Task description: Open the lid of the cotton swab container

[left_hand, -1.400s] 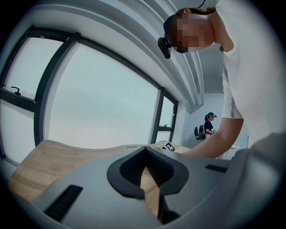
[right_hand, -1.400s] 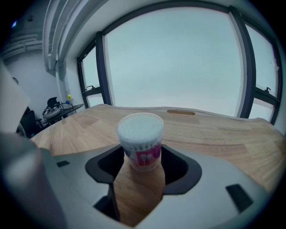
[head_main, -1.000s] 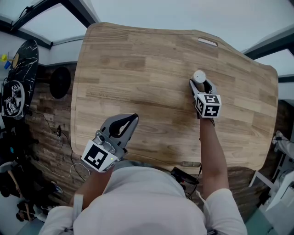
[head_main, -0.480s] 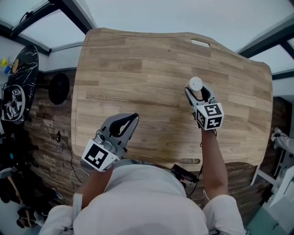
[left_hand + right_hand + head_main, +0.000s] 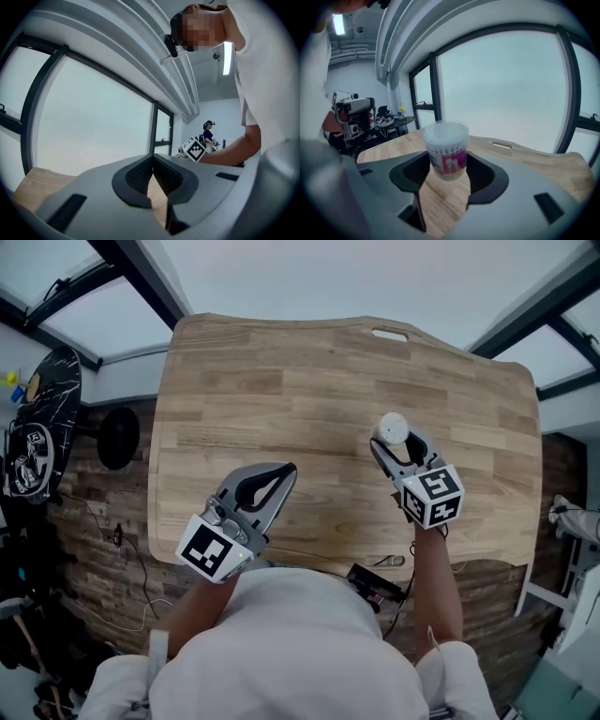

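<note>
The cotton swab container (image 5: pixel 392 428) is a small clear tub with a white lid and a pink label. It hangs above the wooden table (image 5: pixel 281 381), right of the middle, with my right gripper (image 5: pixel 395 442) shut on its lower body. In the right gripper view the container (image 5: pixel 446 149) stands upright between the two dark pads (image 5: pixel 411 172), its lid on, and my right gripper (image 5: pixel 448 171) is clear of the tabletop (image 5: pixel 525 161). My left gripper (image 5: pixel 284 472) hovers over the table's near left part. Its jaws are shut with nothing in them, as the left gripper view shows (image 5: pixel 153 164).
A slot handle (image 5: pixel 389 334) is cut into the table's far edge. A black device with a cable (image 5: pixel 373 583) hangs at the near edge. Dark gear lies on the floor to the left (image 5: pixel 37 427). Another person (image 5: pixel 207 135) stands far off in the room.
My right gripper has risen with the container and come nearer to me. The left gripper has lifted a little and shifted slightly right, still shut.
</note>
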{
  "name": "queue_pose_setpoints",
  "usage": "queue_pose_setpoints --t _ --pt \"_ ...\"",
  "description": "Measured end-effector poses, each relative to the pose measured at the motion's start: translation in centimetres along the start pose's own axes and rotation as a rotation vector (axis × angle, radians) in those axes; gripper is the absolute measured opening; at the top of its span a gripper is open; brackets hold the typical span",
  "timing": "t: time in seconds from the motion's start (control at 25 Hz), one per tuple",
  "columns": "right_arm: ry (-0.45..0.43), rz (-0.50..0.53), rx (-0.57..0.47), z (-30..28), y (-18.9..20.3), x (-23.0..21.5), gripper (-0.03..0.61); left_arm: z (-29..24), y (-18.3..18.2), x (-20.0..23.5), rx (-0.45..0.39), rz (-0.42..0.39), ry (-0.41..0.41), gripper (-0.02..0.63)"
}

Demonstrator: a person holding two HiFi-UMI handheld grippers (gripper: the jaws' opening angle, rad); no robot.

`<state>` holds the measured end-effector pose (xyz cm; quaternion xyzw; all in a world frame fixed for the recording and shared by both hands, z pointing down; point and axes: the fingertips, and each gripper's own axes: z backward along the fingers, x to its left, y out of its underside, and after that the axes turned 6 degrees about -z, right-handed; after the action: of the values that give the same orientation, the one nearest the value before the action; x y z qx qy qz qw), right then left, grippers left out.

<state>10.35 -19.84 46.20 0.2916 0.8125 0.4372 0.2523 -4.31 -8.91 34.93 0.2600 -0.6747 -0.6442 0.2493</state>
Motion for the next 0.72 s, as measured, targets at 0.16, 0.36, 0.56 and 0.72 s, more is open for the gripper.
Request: queue_pose_setpoints --t 0.16,0.36,0.56,0.72 --pt "-0.007 0.03 -0.005 2.6 -1.1 2.0 0.253 -0.1 -1.7 -0.8 -0.028 -0.017 0.02 0.012" --pt "-0.022 0.031 -0.02 5.3 -2.2 4.5 0.252 0.1 -3.9 -1.5 -0.071 -0.033 0.027 0.012" --pt "-0.026 0.017 -0.034 7.4 -3.3 6.5 0.253 0.2 -5.1 -1.9 -0.085 -0.055 0.046 0.012" --pt "-0.022 0.016 -0.045 8.7 -4.0 7.9 0.252 0.4 -6.0 -2.1 -0.084 -0.07 0.064 0.012"
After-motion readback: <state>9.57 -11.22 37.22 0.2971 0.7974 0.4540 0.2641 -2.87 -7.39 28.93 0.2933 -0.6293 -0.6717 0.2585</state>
